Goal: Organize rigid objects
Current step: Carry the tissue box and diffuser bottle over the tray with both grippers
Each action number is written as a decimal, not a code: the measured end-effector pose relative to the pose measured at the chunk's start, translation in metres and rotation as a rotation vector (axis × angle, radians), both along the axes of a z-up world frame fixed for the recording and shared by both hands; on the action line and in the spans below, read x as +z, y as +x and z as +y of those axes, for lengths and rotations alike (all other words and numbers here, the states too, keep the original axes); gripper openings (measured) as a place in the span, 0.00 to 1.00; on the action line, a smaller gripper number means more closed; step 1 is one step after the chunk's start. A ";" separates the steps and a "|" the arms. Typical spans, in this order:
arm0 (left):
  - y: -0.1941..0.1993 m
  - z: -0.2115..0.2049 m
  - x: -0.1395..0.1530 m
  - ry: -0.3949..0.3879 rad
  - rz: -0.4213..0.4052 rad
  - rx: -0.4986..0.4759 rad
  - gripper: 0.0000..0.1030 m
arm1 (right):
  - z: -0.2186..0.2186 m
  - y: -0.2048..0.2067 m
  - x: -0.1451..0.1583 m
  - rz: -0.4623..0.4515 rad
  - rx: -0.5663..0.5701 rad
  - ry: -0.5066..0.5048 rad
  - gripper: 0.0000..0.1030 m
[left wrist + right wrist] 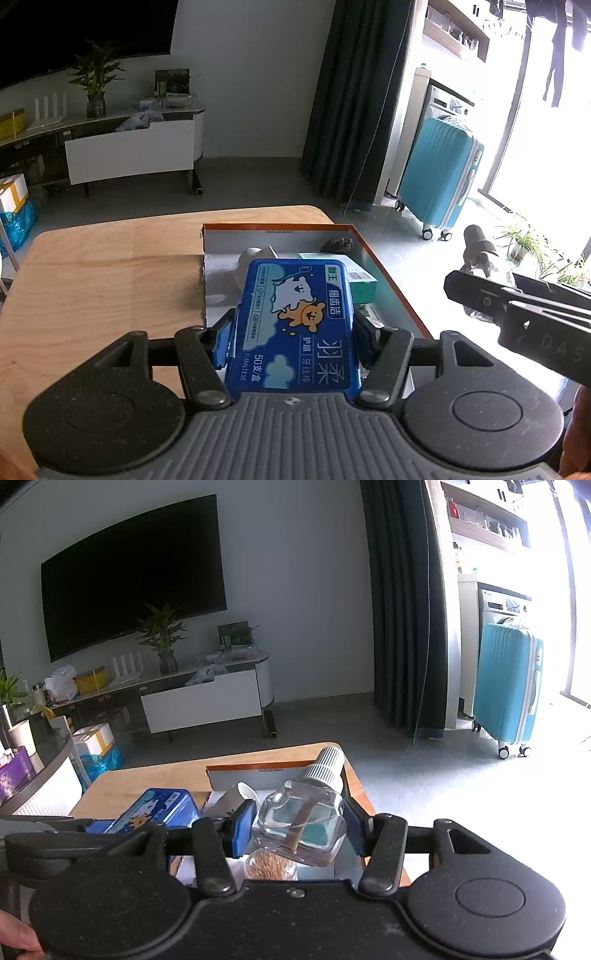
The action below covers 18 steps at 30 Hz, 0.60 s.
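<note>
Pads (221,345) clamp blue tin (295,325) (long axis pointing away).

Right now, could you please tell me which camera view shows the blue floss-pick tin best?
The left wrist view: the blue floss-pick tin fills its centre, lid label readable. The right wrist view shows only an oblique part of it at the left.

Right tool (301,821) clamps clear bottle (301,821) above box (258,773).

wooden table (92,266) bearing cardboard box (384,266).
</note>
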<state>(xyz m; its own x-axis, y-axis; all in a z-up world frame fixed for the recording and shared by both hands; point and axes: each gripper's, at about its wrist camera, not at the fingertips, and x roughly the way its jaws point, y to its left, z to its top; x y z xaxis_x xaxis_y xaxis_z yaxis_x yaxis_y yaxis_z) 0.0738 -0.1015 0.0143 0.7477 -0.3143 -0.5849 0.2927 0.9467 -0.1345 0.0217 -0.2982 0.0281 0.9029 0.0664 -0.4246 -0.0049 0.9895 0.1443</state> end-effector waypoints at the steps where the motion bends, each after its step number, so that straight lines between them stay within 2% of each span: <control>1: 0.001 0.000 0.000 0.002 0.001 0.001 0.61 | -0.001 0.001 0.000 -0.001 0.001 -0.001 0.60; 18: 0.009 -0.015 0.004 0.021 0.004 -0.003 0.61 | -0.006 0.015 0.004 -0.006 0.028 -0.005 0.60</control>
